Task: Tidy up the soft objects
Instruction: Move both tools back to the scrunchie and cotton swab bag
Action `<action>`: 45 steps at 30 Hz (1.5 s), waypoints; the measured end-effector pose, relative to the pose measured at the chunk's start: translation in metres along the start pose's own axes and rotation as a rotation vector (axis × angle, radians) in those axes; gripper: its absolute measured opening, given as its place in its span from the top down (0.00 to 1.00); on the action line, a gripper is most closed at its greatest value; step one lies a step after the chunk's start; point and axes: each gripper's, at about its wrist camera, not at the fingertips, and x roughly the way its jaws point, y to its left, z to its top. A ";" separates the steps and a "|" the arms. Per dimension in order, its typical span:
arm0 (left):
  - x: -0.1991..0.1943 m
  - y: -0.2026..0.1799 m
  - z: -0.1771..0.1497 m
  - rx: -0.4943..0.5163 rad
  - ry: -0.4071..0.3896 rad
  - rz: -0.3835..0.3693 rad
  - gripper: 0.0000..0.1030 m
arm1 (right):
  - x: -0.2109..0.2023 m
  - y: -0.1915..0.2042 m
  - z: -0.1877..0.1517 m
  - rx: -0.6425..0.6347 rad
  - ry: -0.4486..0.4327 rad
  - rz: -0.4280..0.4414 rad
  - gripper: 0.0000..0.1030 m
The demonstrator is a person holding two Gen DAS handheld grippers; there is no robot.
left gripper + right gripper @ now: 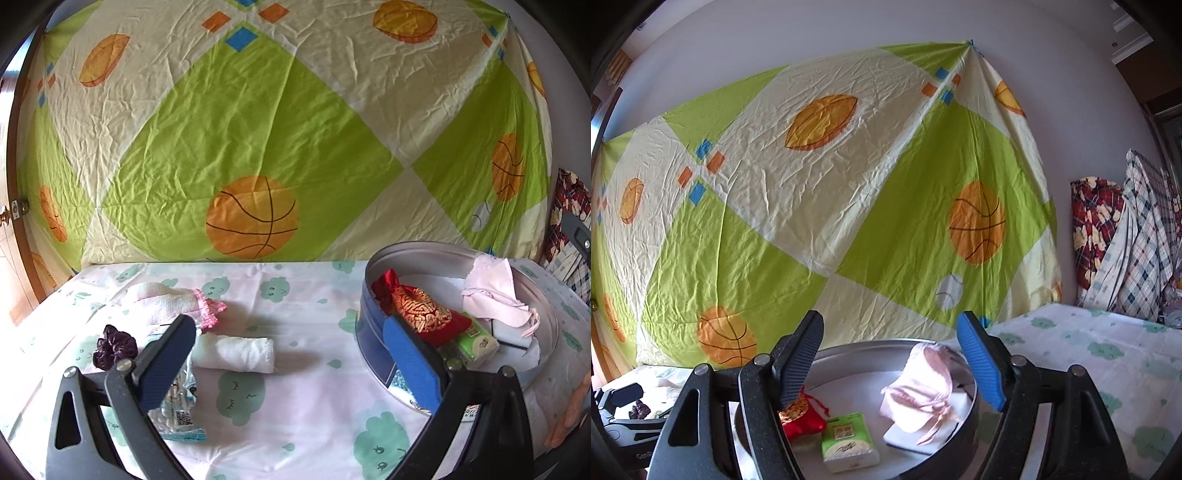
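Between the left tool's (291,354) spread, empty jaws lies the rolled white cloth (236,353); right tool (890,363), also spread and empty, hovers over the tin (871,347) (pink pouch (923,395) inside). Risk: a clumsy pinch unrolls the cloth.

One round tin (373,295) held four items: one red brocade pouch (417,306), one green tissue pack (476,345), one pink cloth (491,291), one white pad (517,338). Outside lay one purple scrunchie (114,347), one rolled white towel (236,352), one pink-trimmed cloth (166,299) and one plastic packet (177,410).
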 end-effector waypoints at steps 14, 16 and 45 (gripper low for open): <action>0.005 0.048 0.002 0.077 -0.018 0.033 0.00 | -0.001 0.063 -0.016 -0.015 0.088 0.077 0.26; 0.007 0.059 0.003 0.052 -0.013 0.032 0.00 | -0.001 0.075 -0.018 -0.020 0.095 0.097 0.26; 0.043 0.265 0.003 -0.300 0.153 0.434 0.00 | 0.031 0.229 -0.065 -0.091 0.438 0.436 0.26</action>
